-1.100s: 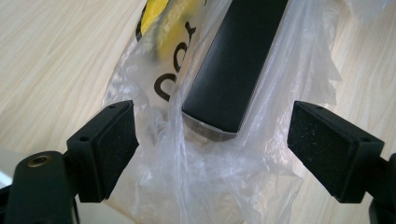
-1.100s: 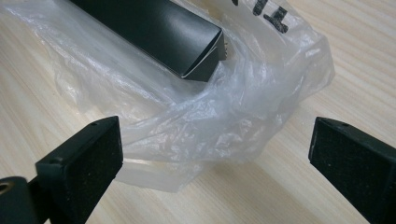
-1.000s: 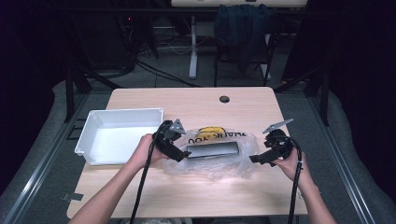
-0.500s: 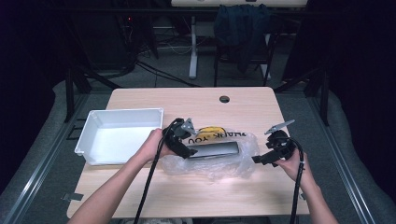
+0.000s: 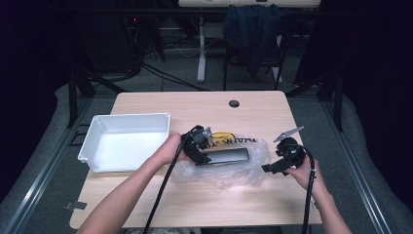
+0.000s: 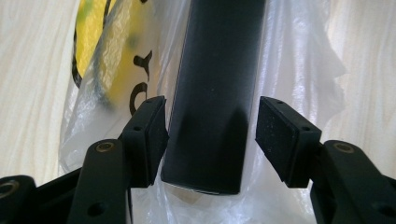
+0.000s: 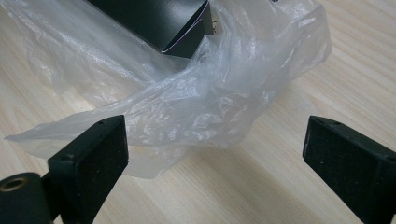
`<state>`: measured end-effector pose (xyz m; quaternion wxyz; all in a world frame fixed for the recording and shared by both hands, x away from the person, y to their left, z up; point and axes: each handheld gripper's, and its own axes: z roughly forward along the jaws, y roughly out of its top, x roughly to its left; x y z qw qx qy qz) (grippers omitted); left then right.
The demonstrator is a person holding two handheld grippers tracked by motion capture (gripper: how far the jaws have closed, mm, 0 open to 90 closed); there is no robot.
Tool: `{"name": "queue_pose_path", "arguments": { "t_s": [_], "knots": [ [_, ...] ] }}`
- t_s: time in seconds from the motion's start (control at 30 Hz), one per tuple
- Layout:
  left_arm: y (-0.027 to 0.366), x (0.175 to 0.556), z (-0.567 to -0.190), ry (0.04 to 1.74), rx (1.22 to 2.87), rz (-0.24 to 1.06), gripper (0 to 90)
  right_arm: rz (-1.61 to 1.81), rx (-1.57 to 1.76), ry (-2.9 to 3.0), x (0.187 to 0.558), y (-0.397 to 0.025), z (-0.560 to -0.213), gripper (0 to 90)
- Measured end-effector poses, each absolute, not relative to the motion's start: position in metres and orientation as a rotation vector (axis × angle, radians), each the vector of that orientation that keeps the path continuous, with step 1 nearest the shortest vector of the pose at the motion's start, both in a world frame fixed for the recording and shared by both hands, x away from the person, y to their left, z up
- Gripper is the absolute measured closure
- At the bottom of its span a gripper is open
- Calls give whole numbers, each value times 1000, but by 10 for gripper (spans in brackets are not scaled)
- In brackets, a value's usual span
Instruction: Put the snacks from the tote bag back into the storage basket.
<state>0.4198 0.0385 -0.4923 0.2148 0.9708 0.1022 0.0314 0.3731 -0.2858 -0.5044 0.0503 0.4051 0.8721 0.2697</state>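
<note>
A long dark box (image 5: pixel 228 156) lies on a crumpled clear plastic bag (image 5: pixel 229 173) with yellow and black print, at the middle of the wooden table (image 5: pixel 195 204). My left gripper (image 5: pixel 203 152) is at the box's left end. In the left gripper view the gripper (image 6: pixel 212 135) is open and straddles the box (image 6: pixel 215 84); the left pad sits against its side and the right pad stands a little off. My right gripper (image 5: pixel 271 167) is at the bag's right edge. In the right gripper view it (image 7: pixel 215 154) stands wide open over the bag's loose edge (image 7: pixel 187 107), holding nothing.
A white rectangular tray (image 5: pixel 124 117) stands at the table's left with nothing in it. A round cable hole (image 5: pixel 234 103) is at the far edge. A chair with a dark jacket (image 5: pixel 253 29) stands beyond the table. Black cables trail from both grippers toward the near edge.
My left gripper has moved right from the bag's left edge until its jaws flank the end of the dark box. The right gripper has hardly moved.
</note>
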Motion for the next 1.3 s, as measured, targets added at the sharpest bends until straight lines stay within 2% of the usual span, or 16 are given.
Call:
{"name": "queue_pose_path", "arguments": {
  "t_s": [0.07,0.43,0.8,1.3],
  "knots": [
    [37,422,-494,284,2711,107,423,819,1231,2659,373,-286,-504,68],
    [32,431,-508,303,2733,34,390,808,1226,2669,374,-287,-506,76],
    [22,431,-516,268,2817,66,380,804,1230,2666,373,-286,-506,79],
    [17,430,-518,219,2858,75,430,802,1229,2655,373,-286,-506,79]
  ]
}}
